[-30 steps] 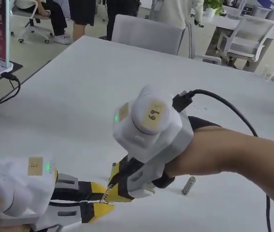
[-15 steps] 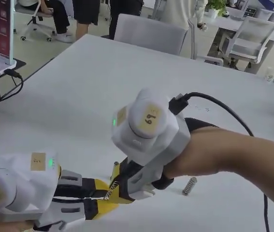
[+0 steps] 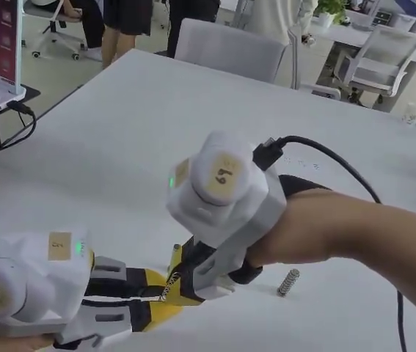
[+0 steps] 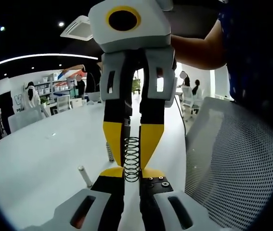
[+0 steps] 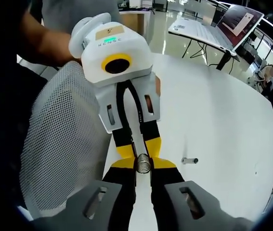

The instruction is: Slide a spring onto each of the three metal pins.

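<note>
Left gripper view is showing it best: the right gripper (image 4: 132,163) is pinching a spring (image 4: 132,159) between its yellow-tipped jaws, set narrow on the coil, and it's meeting the left gripper (image 4: 132,173) nose to nose. The left one's jaws are sitting nearly closed. In the right gripper view they look to be clamping a thin metal pin (image 5: 133,143) that's pointing at the open end of the spring. So the spring is sitting right between the two sets of tips, low over the white table (image 3: 119,147). I can't tell how far onto the pin it is.

My take on doing this bit well: it's all about alignment. The pin should be running dead centre down the coil, with the feed going slowly so the first turn isn't snagging on the pin's tip. Squeezing the spring hard is probably going to flatten it and make it bind.

As for storage, the spares are just lying loose on the table: another spring (image 3: 288,281) off to the side of the right gripper, and one more pin (image 5: 189,160) near the tips.
</note>
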Demonstrator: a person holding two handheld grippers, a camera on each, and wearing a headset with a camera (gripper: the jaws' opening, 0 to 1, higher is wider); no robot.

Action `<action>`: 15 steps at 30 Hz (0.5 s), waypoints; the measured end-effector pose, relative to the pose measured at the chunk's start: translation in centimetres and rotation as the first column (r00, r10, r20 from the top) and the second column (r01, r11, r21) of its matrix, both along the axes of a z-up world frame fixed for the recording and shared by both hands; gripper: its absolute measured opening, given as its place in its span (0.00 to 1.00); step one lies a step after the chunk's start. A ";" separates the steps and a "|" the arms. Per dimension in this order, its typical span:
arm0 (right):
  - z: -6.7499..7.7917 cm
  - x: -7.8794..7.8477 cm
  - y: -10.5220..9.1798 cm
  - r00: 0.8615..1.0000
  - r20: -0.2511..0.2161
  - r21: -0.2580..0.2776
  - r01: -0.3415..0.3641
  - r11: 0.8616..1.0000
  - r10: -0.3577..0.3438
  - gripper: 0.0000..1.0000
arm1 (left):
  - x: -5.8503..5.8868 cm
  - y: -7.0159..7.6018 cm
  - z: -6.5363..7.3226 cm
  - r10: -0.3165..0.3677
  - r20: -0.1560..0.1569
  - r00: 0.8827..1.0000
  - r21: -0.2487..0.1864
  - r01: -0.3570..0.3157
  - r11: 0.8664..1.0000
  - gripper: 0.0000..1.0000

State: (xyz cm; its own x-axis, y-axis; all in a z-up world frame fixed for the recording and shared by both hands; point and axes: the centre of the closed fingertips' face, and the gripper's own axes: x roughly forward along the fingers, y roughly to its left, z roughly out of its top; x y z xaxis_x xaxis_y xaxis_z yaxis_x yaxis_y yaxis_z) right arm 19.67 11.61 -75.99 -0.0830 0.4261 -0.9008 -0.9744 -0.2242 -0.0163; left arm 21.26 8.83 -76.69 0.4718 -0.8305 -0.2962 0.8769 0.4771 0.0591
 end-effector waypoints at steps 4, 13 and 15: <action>-0.1 0.2 0.1 1.000 0.006 -0.008 0.002 1.000 -0.002 0.08 | 0.1 0.1 -0.2 0.008 -0.009 1.000 0.001 -0.008 1.000 0.06; 0.5 1.5 -0.1 0.999 0.027 -0.005 0.029 1.000 -0.029 0.08 | 0.1 1.3 -0.9 0.047 -0.034 0.998 -0.001 -0.047 0.999 0.16; 0.6 1.7 -0.3 0.999 0.028 -0.005 0.039 0.999 -0.039 0.08 | 0.1 1.7 -0.9 0.065 -0.039 0.997 -0.009 -0.066 0.998 0.20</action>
